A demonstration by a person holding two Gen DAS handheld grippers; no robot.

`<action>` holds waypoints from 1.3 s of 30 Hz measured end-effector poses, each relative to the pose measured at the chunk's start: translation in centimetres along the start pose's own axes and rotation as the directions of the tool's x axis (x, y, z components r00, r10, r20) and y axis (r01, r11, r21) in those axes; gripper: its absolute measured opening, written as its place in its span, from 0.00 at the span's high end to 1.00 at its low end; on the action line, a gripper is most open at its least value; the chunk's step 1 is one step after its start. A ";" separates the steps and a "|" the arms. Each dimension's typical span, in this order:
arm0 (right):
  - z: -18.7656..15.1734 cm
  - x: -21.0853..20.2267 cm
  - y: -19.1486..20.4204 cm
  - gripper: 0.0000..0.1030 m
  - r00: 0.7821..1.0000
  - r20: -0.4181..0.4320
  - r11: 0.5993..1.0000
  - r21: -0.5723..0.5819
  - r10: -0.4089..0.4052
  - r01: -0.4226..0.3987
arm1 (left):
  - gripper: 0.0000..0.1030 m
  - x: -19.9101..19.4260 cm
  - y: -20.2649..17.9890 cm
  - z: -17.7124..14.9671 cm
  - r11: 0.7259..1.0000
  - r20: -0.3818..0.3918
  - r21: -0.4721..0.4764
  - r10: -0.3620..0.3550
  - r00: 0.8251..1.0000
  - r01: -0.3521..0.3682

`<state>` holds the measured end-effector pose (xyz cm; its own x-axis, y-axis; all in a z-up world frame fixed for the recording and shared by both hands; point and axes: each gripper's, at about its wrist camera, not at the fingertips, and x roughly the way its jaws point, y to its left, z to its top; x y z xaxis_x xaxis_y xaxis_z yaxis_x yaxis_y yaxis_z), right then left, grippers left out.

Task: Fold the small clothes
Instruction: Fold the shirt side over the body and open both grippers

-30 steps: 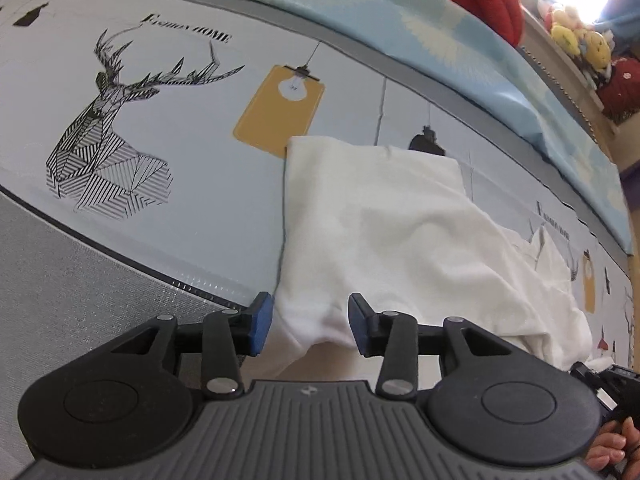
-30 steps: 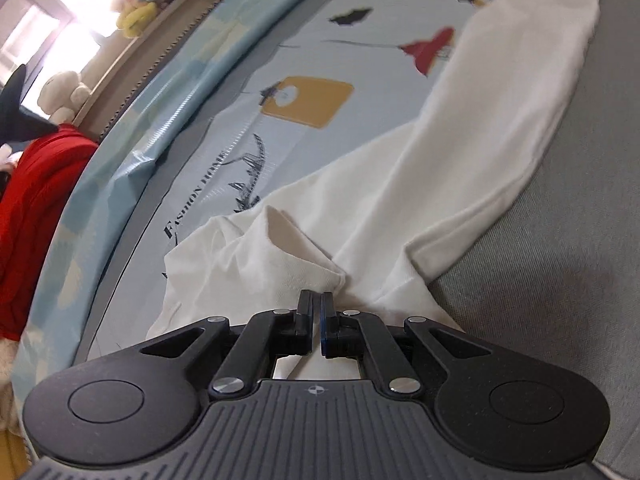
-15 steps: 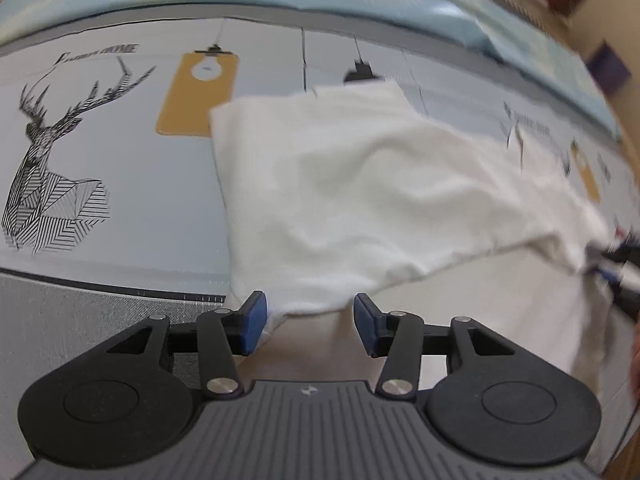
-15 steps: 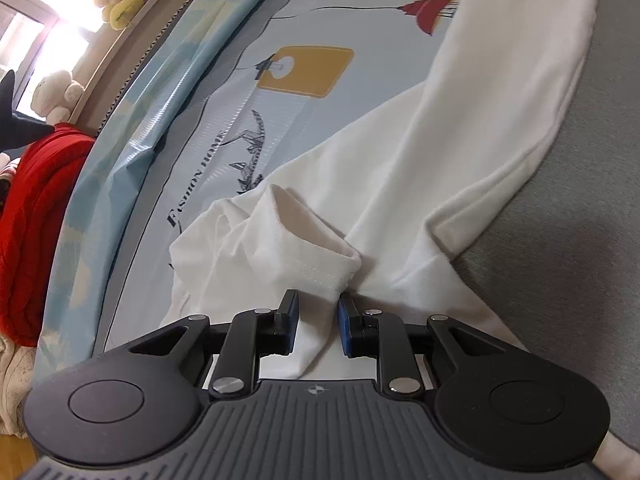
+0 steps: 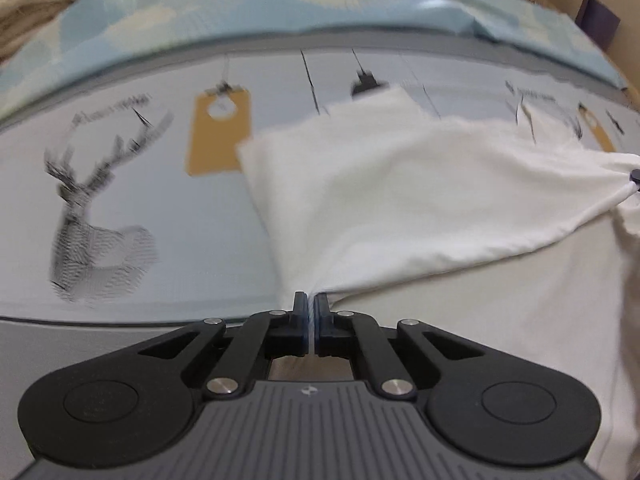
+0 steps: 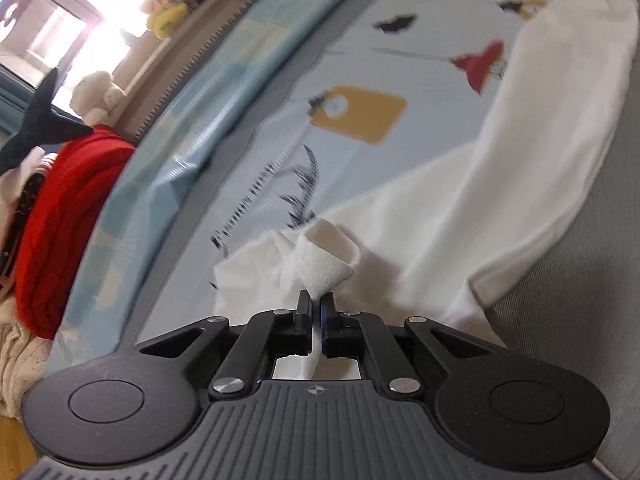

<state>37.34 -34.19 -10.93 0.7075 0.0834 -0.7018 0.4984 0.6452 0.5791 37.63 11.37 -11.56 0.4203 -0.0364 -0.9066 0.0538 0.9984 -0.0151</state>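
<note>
A white garment [image 5: 400, 200] lies partly folded on a printed mat [image 5: 120, 208]. My left gripper [image 5: 311, 304] is closing its jaws on the garment's near left corner, and the fabric is pinched thin between the pads. At the far right edge of the left wrist view, the tip of the right gripper [image 5: 634, 178] holds another bunched corner, so the cloth stretches between the two. In the right wrist view my right gripper [image 6: 316, 308] is closing on a rolled sleeve cuff [image 6: 328, 256], and fabric runs down between its fingers. The rest of the garment [image 6: 520, 152] trails away to the upper right.
The mat carries a deer drawing [image 5: 92, 216] and yellow tag prints [image 6: 360, 114]. A pale blue sheet [image 5: 320, 8] borders its far side. A red cloth [image 6: 68, 220] and cream knitwear [image 6: 16, 352] lie at the left, plush toys [image 6: 168, 12] on a ledge. Grey surface [image 6: 580, 300] lies at the right.
My left gripper rolled and went from open beside the garment's edge to shut on its corner. My right gripper opened briefly around the cuff, then shut on it and rose a little.
</note>
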 end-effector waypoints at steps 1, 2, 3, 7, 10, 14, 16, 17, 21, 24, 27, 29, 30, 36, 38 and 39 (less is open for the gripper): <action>0.2 -0.5 0.3 0.97 1.000 0.013 1.000 -0.009 0.009 -0.009 | 0.98 -0.6 0.6 0.1 1.000 0.007 -0.005 -0.004 1.000 0.004; 0.4 -0.8 0.5 0.97 1.000 0.020 1.000 -0.016 0.016 -0.016 | 0.98 -1.1 1.1 0.0 1.000 0.006 -0.006 -0.012 1.000 0.012; 0.5 -1.1 0.7 0.97 0.999 0.027 0.999 -0.026 0.024 -0.024 | 0.98 -1.5 1.4 -0.1 1.000 -0.004 0.011 -0.026 1.000 0.026; 0.2 -0.8 0.9 0.94 0.992 -0.034 0.987 -0.107 -0.121 0.117 | 0.96 -1.5 1.4 -1.6 0.993 -0.096 0.111 -0.026 0.995 0.036; -0.4 -0.4 0.1 0.90 0.949 -0.027 0.938 -0.164 -0.314 0.305 | 0.87 -2.5 2.2 -1.5 0.993 -0.044 0.037 -0.111 0.993 0.113; -0.3 -1.9 0.8 0.86 0.969 0.056 0.948 -0.197 -0.243 0.249 | 0.83 -3.2 2.6 -0.9 0.982 0.049 -0.084 -0.165 0.985 0.169; -0.3 -2.1 1.2 0.77 0.986 0.056 0.961 -0.221 -0.159 0.168 | 0.83 -2.3 2.0 -0.7 0.986 0.049 -0.106 -0.122 0.991 0.126; -0.3 -1.7 1.1 0.75 0.990 0.033 0.962 -0.233 -0.138 0.142 | 0.83 -1.7 1.9 -0.8 0.986 0.039 -0.120 -0.109 0.993 0.113; -0.8 1.3 -1.0 0.69 0.958 -0.148 0.946 -0.255 -0.245 0.202 | 0.83 1.8 1.8 -1.5 0.974 -0.068 -0.219 -0.069 0.995 0.053; 0.3 0.7 -2.5 0.70 0.956 -0.145 0.955 -0.188 -0.257 0.228 | 0.83 1.5 2.2 -1.1 0.951 -0.063 -0.305 -0.068 0.996 0.045; 2.5 -1.3 -2.2 0.69 0.979 -0.032 0.957 -0.220 -0.202 0.191 | 0.82 -1.1 1.8 0.2 0.943 0.021 -0.326 -0.066 0.998 0.070; 4.1 -2.5 -2.7 0.68 0.978 0.069 0.945 -0.250 -0.198 0.209 | 0.76 -2.8 1.1 1.0 0.946 0.084 -0.312 -0.066 0.994 0.089; 5.0 -3.1 -3.5 0.67 0.973 0.112 0.943 -0.244 -0.203 0.225 | 0.72 -3.3 0.7 1.3 0.948 0.099 -0.302 -0.070 0.993 0.097; 10.6 -4.5 -12.3 0.67 0.937 0.176 0.946 -0.065 -0.302 0.317 | 0.71 -2.4 -1.3 1.4 0.961 0.054 -0.260 -0.083 0.995 0.094; 12.7 -5.0 -16.1 0.66 0.920 0.184 0.938 0.025 -0.345 0.347 | 0.71 -2.2 -1.3 1.4 0.962 0.054 -0.256 -0.080 0.995 0.091; 13.5 -4.9 -17.5 0.63 0.915 0.178 0.932 0.067 -0.362 0.355 | 0.71 -2.2 -1.3 1.5 0.962 0.056 -0.257 -0.079 0.995 0.091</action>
<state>31.88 -56.10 -12.02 0.5563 -0.2920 -0.7780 0.7496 0.5805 0.3181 37.97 10.07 -8.91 0.4651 -0.1173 -0.8775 -0.1427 0.9683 -0.2051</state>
